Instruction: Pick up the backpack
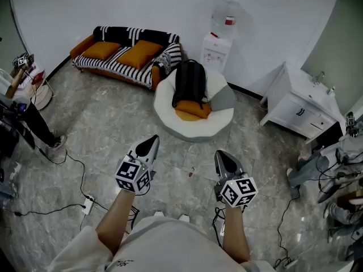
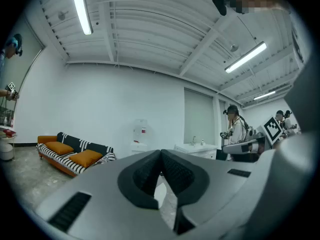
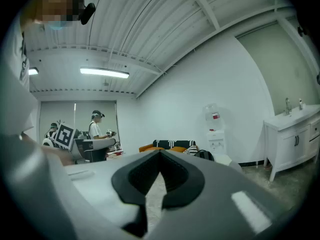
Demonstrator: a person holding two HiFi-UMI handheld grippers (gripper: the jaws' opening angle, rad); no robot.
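Black backpack (image 1: 189, 83) stands upright on a round white seat (image 1: 164, 105), above an orange pillow (image 1: 191, 112), well ahead of both grippers. Left gripper (image 1: 152, 141) and right gripper (image 1: 220, 155) are clenched together, empty.

The backpack (image 1: 189, 83) stands on the round seat (image 1: 163, 107) in the middle of the floor (image 1: 108, 132), in front of me. A cushion (image 1: 191, 111) lies on the seat, just in front of the backpack and touching it. The sofa (image 1: 116, 67) is behind the seat to the left, along the wall. The water dispenser (image 1: 218, 44) is right of the sofa, behind the seat. The sink cabinet (image 1: 295, 109) is far to the right. My left gripper (image 1: 152, 141) and right gripper (image 1: 221, 156) are side by side close to me, well apart from the seat. A power strip (image 1: 87, 204) lies on the floor to my left.
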